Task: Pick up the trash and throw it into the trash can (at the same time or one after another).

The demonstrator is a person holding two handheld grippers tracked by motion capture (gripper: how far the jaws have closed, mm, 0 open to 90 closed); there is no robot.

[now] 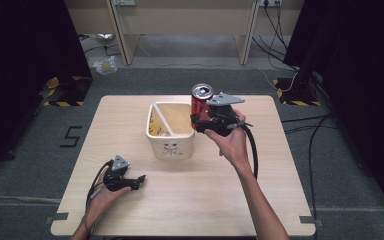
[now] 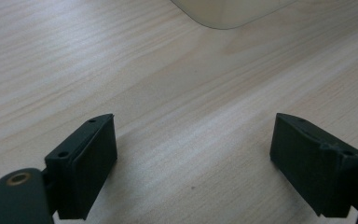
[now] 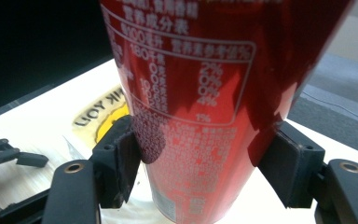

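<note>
Can is the object in play, though nearest the person sits the left gripper, low on the near-left tabletop, fingers spread wide on nothing, apparently parked. Farther off, the right gripper clamps both fingers on the red can's sides, upright and lifted beside the cream tub, perhaps for pouring or dropping in; the forearm reaches forward, wrist bent
</note>
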